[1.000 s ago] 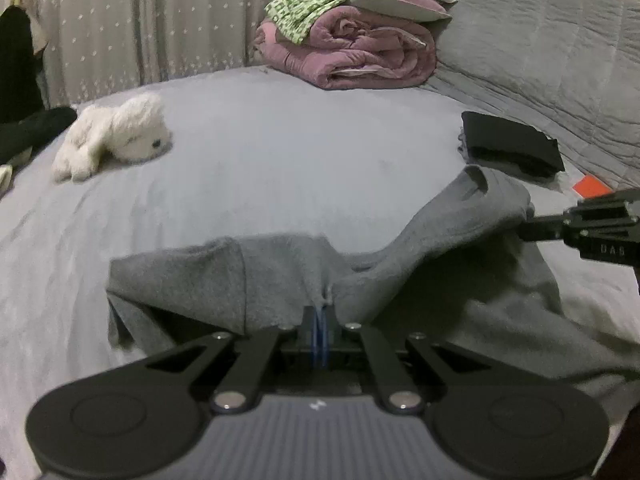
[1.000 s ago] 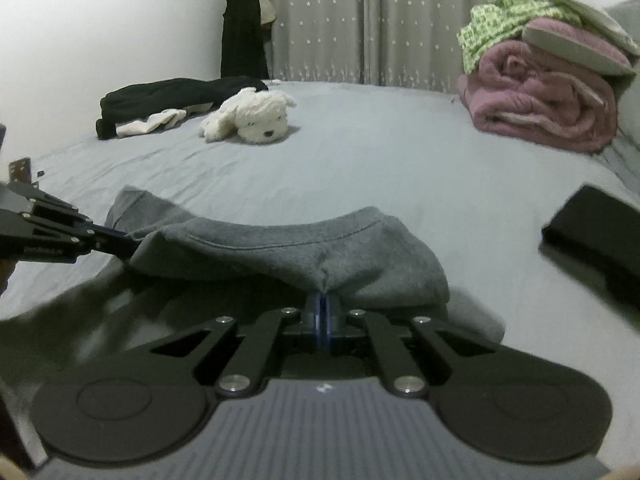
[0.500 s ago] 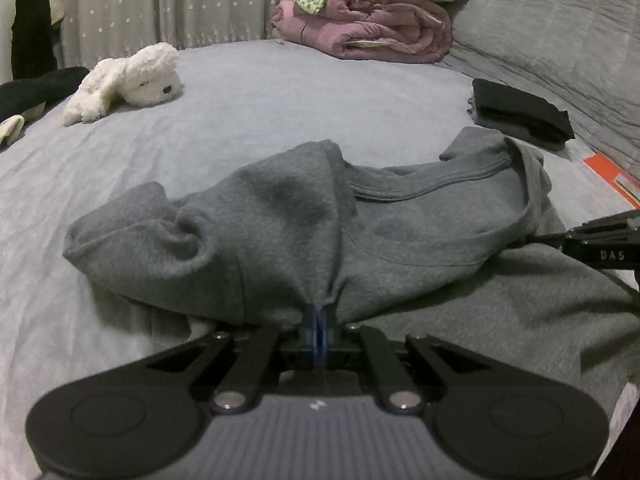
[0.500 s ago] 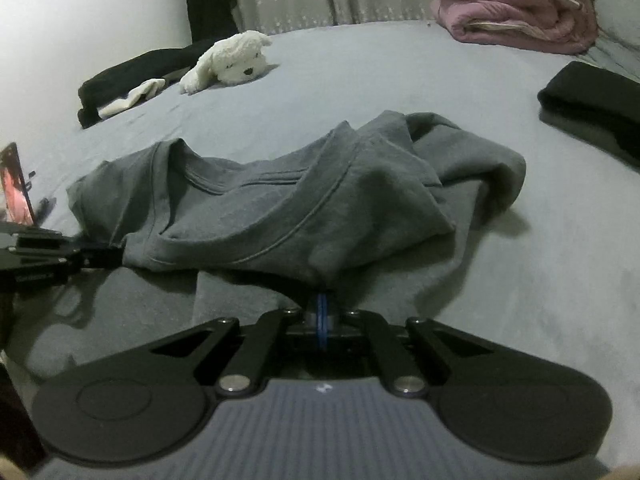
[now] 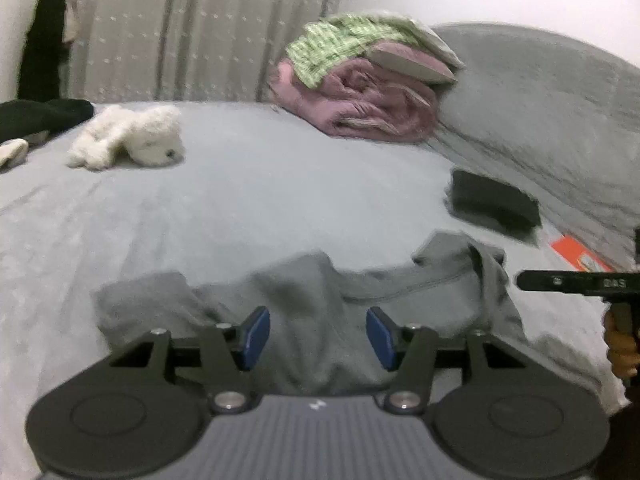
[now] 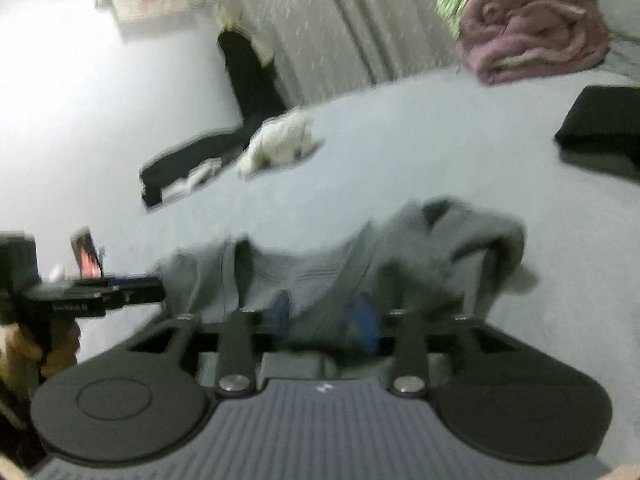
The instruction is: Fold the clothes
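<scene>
Both tools have just been opening: the left tool (image 5: 318, 338) and right tool (image 6: 324, 316) stand about half open over the grey sweatshirt (image 5: 360, 304), pads clear, holding nothing. It lies bunched on the bed (image 5: 260, 200) near them, collar showing. The risk, I think, is that the fresh fold slumps, since the fabric sits heaped, not flat. Pink blanket pile (image 5: 372, 108), folded black garment (image 5: 494, 204) and white plush toy (image 5: 128, 142) lie well apart, blocking nothing.
</scene>
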Motion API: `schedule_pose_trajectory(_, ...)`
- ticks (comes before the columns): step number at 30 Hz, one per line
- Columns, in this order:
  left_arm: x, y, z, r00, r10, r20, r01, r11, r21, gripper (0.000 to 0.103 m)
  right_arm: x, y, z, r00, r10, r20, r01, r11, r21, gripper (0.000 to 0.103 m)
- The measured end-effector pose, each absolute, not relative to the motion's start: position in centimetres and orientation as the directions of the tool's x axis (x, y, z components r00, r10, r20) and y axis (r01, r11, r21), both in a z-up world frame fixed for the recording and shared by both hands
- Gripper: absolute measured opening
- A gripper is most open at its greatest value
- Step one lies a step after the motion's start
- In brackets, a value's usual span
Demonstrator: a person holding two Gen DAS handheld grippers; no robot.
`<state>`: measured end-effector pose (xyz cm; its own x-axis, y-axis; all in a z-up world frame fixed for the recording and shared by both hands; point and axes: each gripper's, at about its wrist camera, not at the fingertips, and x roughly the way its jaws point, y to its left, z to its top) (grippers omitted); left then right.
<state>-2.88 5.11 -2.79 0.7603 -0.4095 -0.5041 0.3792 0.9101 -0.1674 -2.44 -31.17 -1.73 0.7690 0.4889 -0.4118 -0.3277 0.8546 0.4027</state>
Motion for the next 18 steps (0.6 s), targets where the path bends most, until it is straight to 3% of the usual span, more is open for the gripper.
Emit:
schedule_pose_trajectory(8,1.4,6.0,-3.6,0.793,-0.287,-0.538,0.244,0.958,-0.152,0.055,0.3,-32.1,-1.7,0.837,0.348,-0.422,-0.195,0.911,0.363,0.046)
schedule_pose_trajectory(14,3.0,5.8,-4.6,0.764,-0.28,-0.581,0.235,0.96,-0.154,0.053,1.6,-30.5,-2.5,0.808,0.332,-0.487,-0.22,0.937,0.272,0.043)
schedule_pose_trajectory(16,3.3,5.3,-5.2,0.748,-0.261,-0.611,0.238,0.964,-0.12,0.045,1.6,-29.4,-3.0,0.796,0.313,-0.518,-0.243,0.949,0.199,0.041)
schedule_pose_trajectory(18,3.5,4.9,-5.8,0.732,-0.238,-0.638,0.238,0.967,-0.089,0.03,1.5,-28.4,-3.5,0.79,0.285,-0.543,-0.261,0.958,0.122,0.039)
